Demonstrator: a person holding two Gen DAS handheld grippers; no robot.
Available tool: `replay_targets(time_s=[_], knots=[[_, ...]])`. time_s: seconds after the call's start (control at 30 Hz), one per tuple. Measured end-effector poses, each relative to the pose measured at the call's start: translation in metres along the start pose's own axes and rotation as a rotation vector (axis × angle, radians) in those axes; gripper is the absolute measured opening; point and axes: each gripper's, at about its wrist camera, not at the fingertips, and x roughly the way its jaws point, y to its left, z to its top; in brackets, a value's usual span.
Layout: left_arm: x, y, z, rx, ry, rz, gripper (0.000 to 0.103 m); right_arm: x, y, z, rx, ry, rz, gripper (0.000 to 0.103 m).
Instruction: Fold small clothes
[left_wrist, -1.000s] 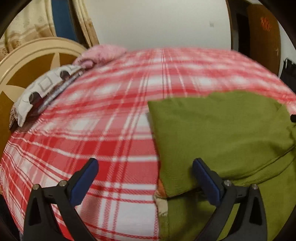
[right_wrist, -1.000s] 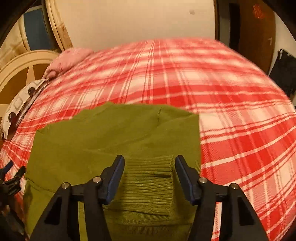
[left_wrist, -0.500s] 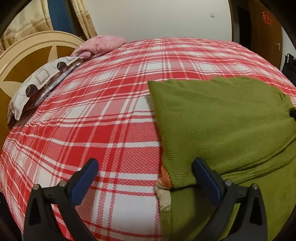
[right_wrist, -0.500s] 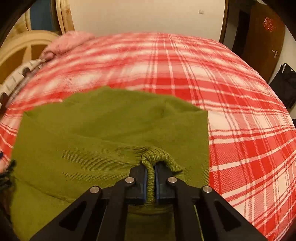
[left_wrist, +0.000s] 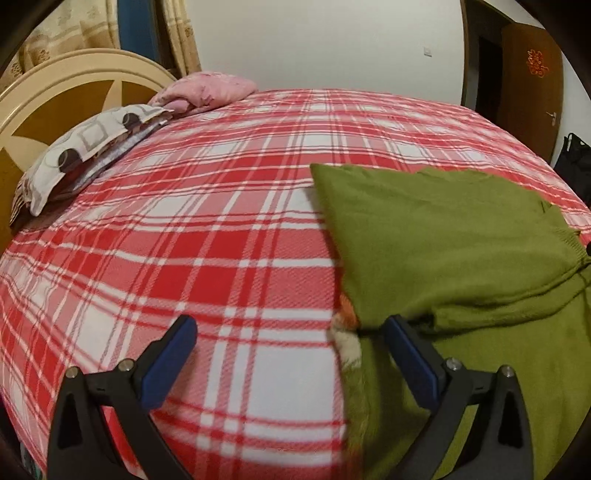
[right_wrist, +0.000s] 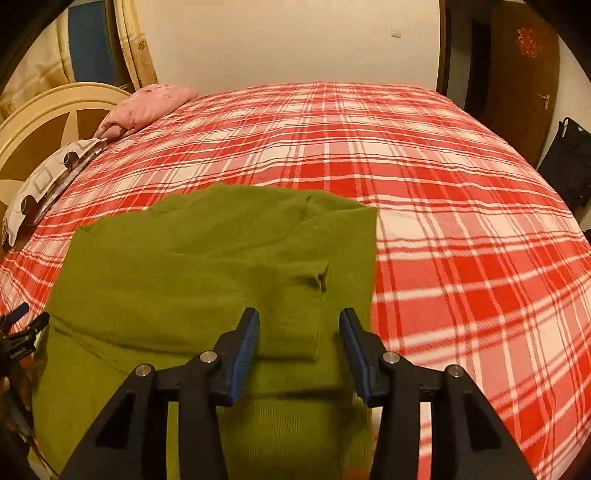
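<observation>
Pink pillow (left_wrist: 207, 88) lies beyond green sweater (right_wrist: 207, 266).

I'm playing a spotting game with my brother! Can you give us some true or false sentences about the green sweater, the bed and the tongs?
1. The green sweater lies on a red and white checked bedspread. True.
2. The right tongs are squeezed shut on the sweater. False: they stand open, having just been opening, and their pads do not press on the knit between them.
3. The left tongs are open. True.
4. The left tongs are lifting the sweater into the air. False: they hold nothing; the sweater lies on the bed.
5. A pink pillow sits by the headboard. True.
6. The sweater is blue. False: it is green.
</observation>
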Motion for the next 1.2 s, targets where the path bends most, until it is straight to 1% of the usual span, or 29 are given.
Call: replay_targets(time_s=[0.03,0.1,0.13,0.2,0.23,0.27,0.3,0.33,0.37,0.43,0.5,0.6,0.7,0.77,0.87,0.97,1.03,1.1,1.13,1.2], knots=[[-0.004,-0.001,-0.002,0.008,-0.011,-0.021,0.102,-0.006,0.002,-0.007,-0.003,-0.014,0.010,0.047],[-0.006,-0.008,-0.006,0.056,-0.002,-0.009,0.102,-0.013,0.009,-0.017,-0.018,-0.021,0.023,0.047],[-0.007,-0.016,-0.008,0.097,-0.004,-0.012,0.102,-0.016,0.012,-0.021,-0.026,-0.022,0.025,0.047],[-0.005,-0.026,-0.007,0.150,-0.014,0.035,0.102,-0.020,0.022,-0.030,-0.049,-0.028,0.035,0.047],[0.003,-0.034,-0.003,0.183,0.005,0.079,0.103,-0.021,0.026,-0.032,-0.061,-0.029,0.043,0.047],[0.005,-0.035,0.001,0.184,0.003,0.089,0.103,-0.021,0.029,-0.034,-0.069,-0.031,0.049,0.047],[0.008,-0.035,0.008,0.173,-0.008,0.103,0.103,-0.022,0.033,-0.035,-0.076,-0.034,0.056,0.047],[0.016,-0.036,0.016,0.166,-0.004,0.141,0.103,-0.023,0.038,-0.036,-0.086,-0.034,0.065,0.047],[0.024,-0.034,0.023,0.164,0.010,0.165,0.103,-0.023,0.042,-0.037,-0.092,-0.033,0.071,0.047],[0.030,-0.024,0.030,0.111,0.021,0.185,0.103,-0.025,0.049,-0.040,-0.107,-0.037,0.079,0.047],[0.033,-0.009,0.030,0.028,0.062,0.192,0.103,-0.026,0.053,-0.044,-0.126,-0.041,0.077,0.047],[0.027,0.003,0.020,-0.031,0.057,0.215,0.103,-0.026,0.052,-0.050,-0.135,-0.045,0.064,0.047],[0.025,0.013,0.014,-0.080,0.071,0.184,0.103,-0.024,0.045,-0.055,-0.136,-0.035,0.049,0.047],[0.025,0.009,0.015,-0.065,0.071,0.175,0.103,-0.025,0.041,-0.055,-0.133,-0.032,0.046,0.047],[0.017,-0.006,0.009,0.006,0.076,0.156,0.103,-0.027,0.041,-0.050,-0.124,-0.045,0.049,0.047],[-0.001,-0.015,0.000,0.047,0.043,0.166,0.103,-0.030,0.053,-0.036,-0.143,-0.079,0.077,0.047],[-0.015,-0.011,-0.001,0.027,0.015,0.153,0.103,-0.027,0.064,-0.022,-0.162,-0.096,0.114,0.047],[-0.029,-0.007,0.002,0.010,-0.052,0.155,0.103,-0.020,0.071,-0.011,-0.174,-0.095,0.094,0.047],[-0.035,-0.007,0.006,0.012,-0.087,0.174,0.103,-0.016,0.073,-0.007,-0.178,-0.092,0.084,0.047],[-0.038,-0.004,0.016,-0.006,-0.132,0.189,0.103,-0.004,0.078,0.000,-0.186,-0.063,0.080,0.047]])
